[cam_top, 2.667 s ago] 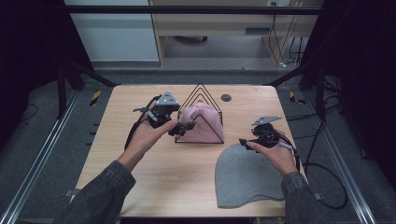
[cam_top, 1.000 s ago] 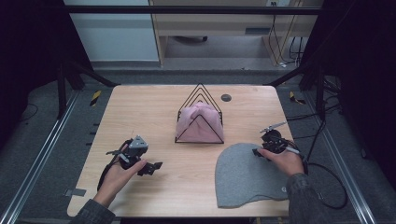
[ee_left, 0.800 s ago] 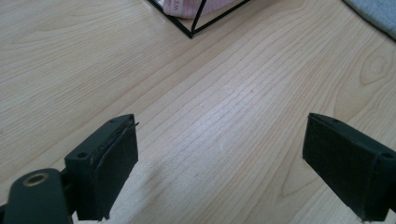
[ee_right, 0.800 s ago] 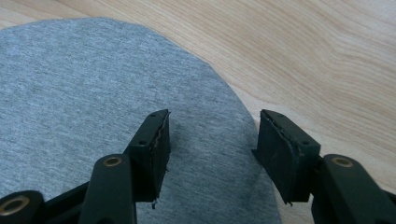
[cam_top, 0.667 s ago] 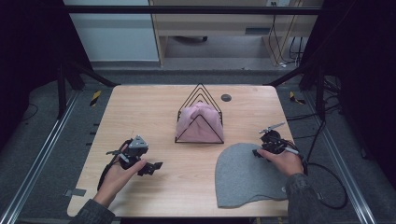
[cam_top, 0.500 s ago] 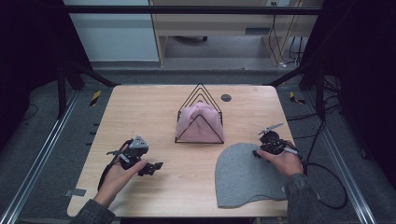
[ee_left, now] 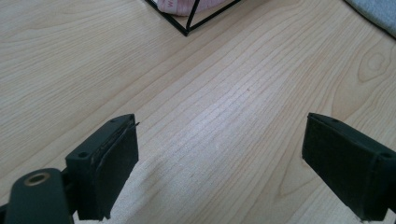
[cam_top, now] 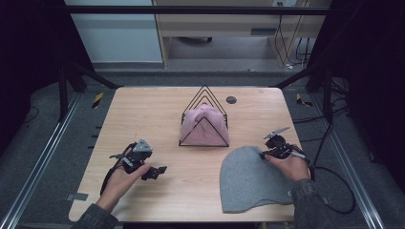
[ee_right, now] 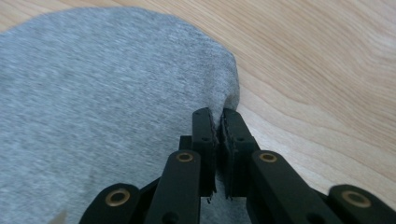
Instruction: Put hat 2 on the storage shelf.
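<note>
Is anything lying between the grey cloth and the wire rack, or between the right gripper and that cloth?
Nothing visible. The right gripper, its jaws just closed, pinches the edge of the grey cloth. Between the cloth and the wire rack there is bare table; the rack holds a pink cloth.

Each black hand-held gripper [cam_top: 157, 171] has brass-ringed screws, a grey triangular plate and a black cable; sleeves dark grey.

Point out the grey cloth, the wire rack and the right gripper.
grey cloth [cam_top: 248, 179], high view, middle of the fabric.
wire rack [cam_top: 205, 89], high view, top of the frame.
right gripper [ee_right: 217, 122], right gripper view, between the fingertips pinching the cloth's edge.
</note>
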A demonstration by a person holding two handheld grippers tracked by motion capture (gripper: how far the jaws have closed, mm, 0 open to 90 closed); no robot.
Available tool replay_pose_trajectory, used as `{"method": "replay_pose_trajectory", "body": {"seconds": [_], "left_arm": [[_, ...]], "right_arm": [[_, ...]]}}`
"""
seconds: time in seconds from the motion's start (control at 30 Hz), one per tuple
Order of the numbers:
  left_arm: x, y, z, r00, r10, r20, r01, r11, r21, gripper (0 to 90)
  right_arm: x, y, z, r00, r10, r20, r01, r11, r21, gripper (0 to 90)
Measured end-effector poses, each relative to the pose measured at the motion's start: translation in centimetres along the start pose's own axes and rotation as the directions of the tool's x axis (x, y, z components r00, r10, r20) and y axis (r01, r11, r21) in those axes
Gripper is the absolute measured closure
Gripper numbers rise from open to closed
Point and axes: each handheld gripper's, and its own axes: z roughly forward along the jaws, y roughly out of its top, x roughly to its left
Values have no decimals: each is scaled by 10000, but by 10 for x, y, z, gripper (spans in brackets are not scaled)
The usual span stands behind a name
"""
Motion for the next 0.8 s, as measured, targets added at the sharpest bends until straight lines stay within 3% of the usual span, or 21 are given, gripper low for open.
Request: {"method": "replay_pose_trajectory", "body": {"seconds": [0.23,0.37,0.57,0.8], "left_arm": [[-1,0,3,10000,-31,73,31,10000,59,103],[-1,-1,4,9995,-57,300,51,9998,182,99],[-2,-1,5,9984,-24,565,14,9998,176,90],[-6,-1,8,9964,103,842,-123,9997,227,85]], "right_arm": [[9,1,-16,9994,-147,-307,133,9988,-478,856],[17,4,-32,9982,-475,-354,432,9925,-1140,857],[39,5,-62,9906,-1257,-535,1109,9686,-2224,857],[63,12,-88,9770,-2060,-547,1826,9413,-2841,858]]}}
